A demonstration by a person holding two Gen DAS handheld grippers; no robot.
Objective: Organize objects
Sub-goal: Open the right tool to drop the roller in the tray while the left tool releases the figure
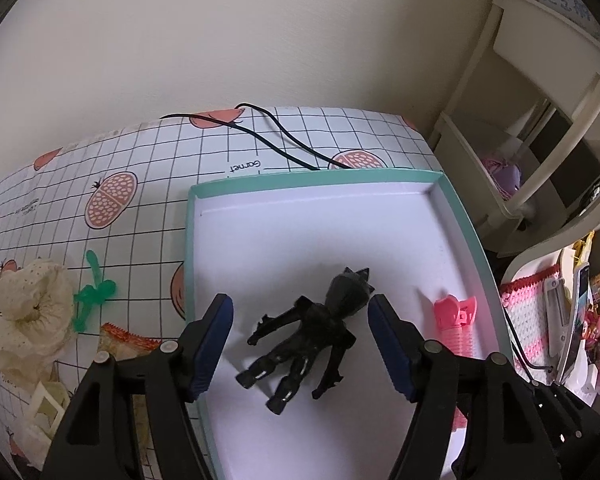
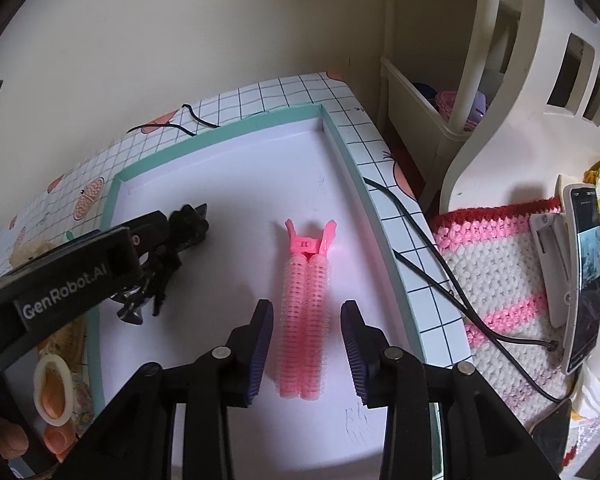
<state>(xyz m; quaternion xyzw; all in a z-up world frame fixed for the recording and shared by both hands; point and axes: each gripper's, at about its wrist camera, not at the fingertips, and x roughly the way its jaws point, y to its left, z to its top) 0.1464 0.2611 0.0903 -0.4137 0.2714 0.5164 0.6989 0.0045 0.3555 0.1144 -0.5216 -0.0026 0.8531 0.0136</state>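
Note:
A black toy figure [image 1: 308, 336] lies on its back inside the white tray with a mint-green rim [image 1: 300, 182]. My left gripper [image 1: 300, 344] is open, its blue pads on either side of the figure without touching it. A pink hair-roller clip [image 2: 306, 320] lies in the same tray [image 2: 228, 132], to the right of the figure [image 2: 184, 228]. My right gripper [image 2: 306, 344] is open around the clip's lower end. The clip [image 1: 456, 320] also shows at the right in the left wrist view. The left gripper's body [image 2: 72, 280] partly hides the figure in the right wrist view.
On the grid-patterned tablecloth left of the tray lie a cream scrunchie [image 1: 28, 320], a green plastic toy [image 1: 94, 292] and a patterned packet [image 1: 128, 336]. A black cable [image 1: 284, 148] runs behind the tray. A crocheted mat [image 2: 500, 280] with a phone [image 2: 586, 276] sits to the right, beside a white shelf [image 2: 500, 80].

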